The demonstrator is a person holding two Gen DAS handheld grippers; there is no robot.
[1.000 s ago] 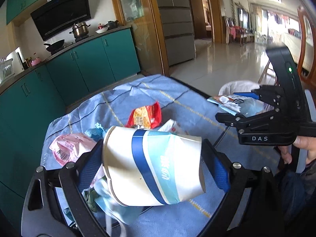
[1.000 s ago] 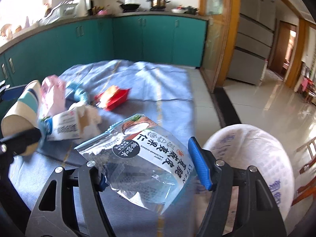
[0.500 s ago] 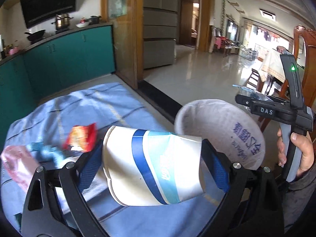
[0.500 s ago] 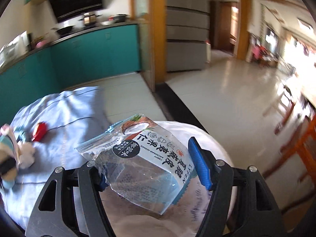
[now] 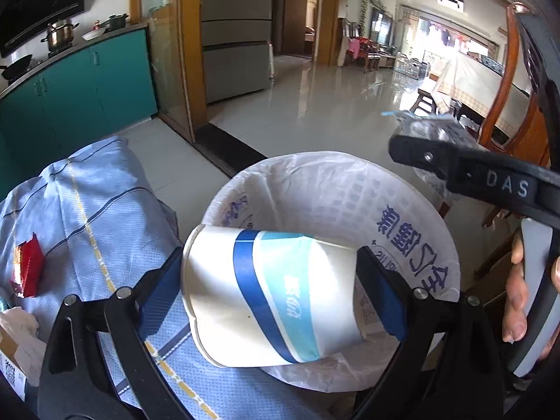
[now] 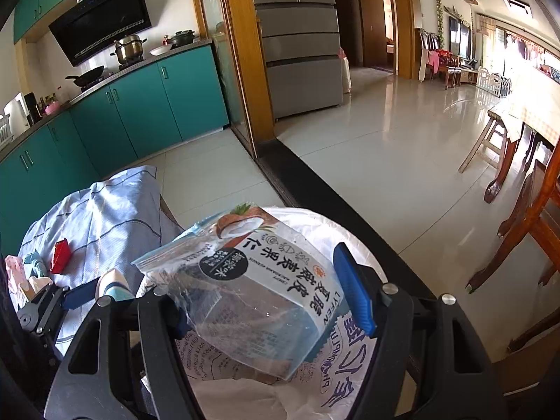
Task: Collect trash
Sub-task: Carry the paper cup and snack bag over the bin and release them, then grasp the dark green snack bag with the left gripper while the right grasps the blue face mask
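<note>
My left gripper (image 5: pixel 276 294) is shut on a crushed white paper cup with blue bands (image 5: pixel 266 294), held at the near rim of a bin lined with a white printed bag (image 5: pixel 350 189). My right gripper (image 6: pixel 259 301) is shut on a clear snack bag with a coconut picture (image 6: pixel 252 287), held over the same bin (image 6: pixel 336 378). The right gripper also shows in the left wrist view (image 5: pixel 413 147), above the bin's far right side. The left gripper and cup tip show at the left of the right wrist view (image 6: pixel 112 285).
A table with a blue checked cloth (image 5: pixel 94 203) lies left of the bin, with a red wrapper (image 5: pixel 28 269), a small carton (image 5: pixel 14 360) and pink and teal litter (image 6: pixel 21 273) on it. Teal cabinets (image 6: pixel 140 115) stand behind. Wooden chairs (image 6: pixel 532 224) stand at the right.
Both grippers have swung right, away from the table, and now hang over the bin. Each still holds its piece of trash.
</note>
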